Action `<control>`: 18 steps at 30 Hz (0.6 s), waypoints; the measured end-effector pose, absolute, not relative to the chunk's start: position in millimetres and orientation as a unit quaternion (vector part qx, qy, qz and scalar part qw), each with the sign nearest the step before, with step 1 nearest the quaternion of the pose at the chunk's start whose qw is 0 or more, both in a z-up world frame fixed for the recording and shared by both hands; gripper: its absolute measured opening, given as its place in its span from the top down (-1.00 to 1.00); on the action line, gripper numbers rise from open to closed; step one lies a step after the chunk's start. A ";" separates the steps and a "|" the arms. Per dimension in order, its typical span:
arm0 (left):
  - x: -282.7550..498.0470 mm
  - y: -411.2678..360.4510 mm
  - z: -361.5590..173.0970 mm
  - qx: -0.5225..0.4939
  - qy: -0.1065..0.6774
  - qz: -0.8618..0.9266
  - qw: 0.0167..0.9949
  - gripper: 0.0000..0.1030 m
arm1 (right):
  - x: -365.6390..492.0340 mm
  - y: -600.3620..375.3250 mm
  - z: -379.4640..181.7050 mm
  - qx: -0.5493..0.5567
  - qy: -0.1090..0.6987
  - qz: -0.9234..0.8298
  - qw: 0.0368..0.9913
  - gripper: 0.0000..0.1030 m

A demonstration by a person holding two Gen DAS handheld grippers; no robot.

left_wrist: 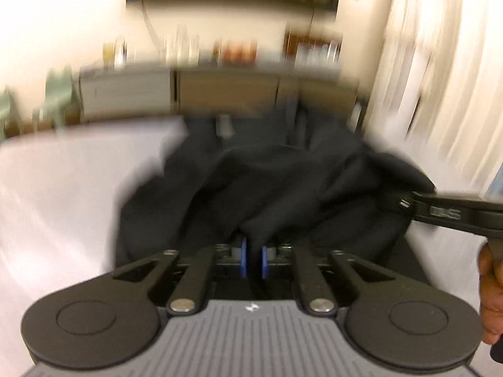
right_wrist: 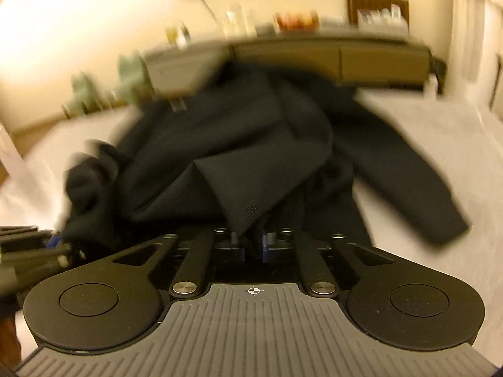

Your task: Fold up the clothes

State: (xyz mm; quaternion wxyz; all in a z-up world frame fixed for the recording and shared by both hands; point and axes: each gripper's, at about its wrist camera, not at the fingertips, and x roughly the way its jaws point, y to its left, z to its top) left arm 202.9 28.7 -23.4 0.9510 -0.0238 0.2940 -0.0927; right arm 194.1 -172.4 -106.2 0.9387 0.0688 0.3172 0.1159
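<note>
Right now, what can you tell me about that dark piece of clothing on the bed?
The black garment looks like soft knit, long-sleeved, crumpled in a heap on the white bedsheet. One sleeve lies stretched out to the right. The left tool and the right tool each pinch a fold of its near edge. Blur hides finer detail.

1. A white bed surface (right_wrist: 424, 132) carries everything, pale and blurred in both wrist views.
2. A black garment (right_wrist: 251, 144) lies bunched on it.
3. One sleeve (right_wrist: 408, 182) stretches flat over the sheet to the right.
</note>
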 end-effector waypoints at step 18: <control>130.6 53.7 -68.4 -0.043 0.362 -0.119 0.923 -0.43 | 95.2 -244.2 -108.4 0.131 0.330 -0.050 0.934 0.28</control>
